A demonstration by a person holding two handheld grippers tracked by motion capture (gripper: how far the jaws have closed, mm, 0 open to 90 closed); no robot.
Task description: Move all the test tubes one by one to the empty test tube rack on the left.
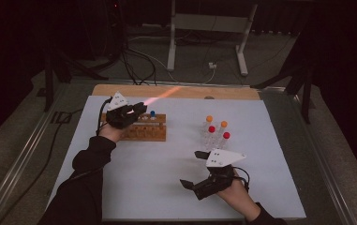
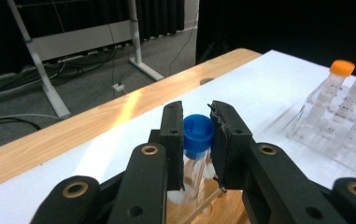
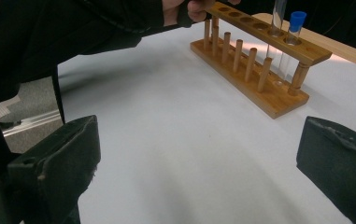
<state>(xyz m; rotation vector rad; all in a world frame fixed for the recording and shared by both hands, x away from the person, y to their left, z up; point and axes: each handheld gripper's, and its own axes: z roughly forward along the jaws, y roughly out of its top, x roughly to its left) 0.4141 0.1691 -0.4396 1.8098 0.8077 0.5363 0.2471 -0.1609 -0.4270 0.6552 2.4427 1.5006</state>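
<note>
My left gripper (image 2: 198,135) has its black fingers clamped on the clear blue-capped tube (image 2: 198,134), standing in the wooden rack (image 1: 143,129) at ten o'clock on the white desk (image 1: 167,187). My right gripper (image 3: 199,163) holds its fingers wide apart.

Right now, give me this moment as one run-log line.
left gripper: shut on blue-capped tube, tube in wooden rack | right gripper: open, holding nothing | capped tubes: standing on table
</note>
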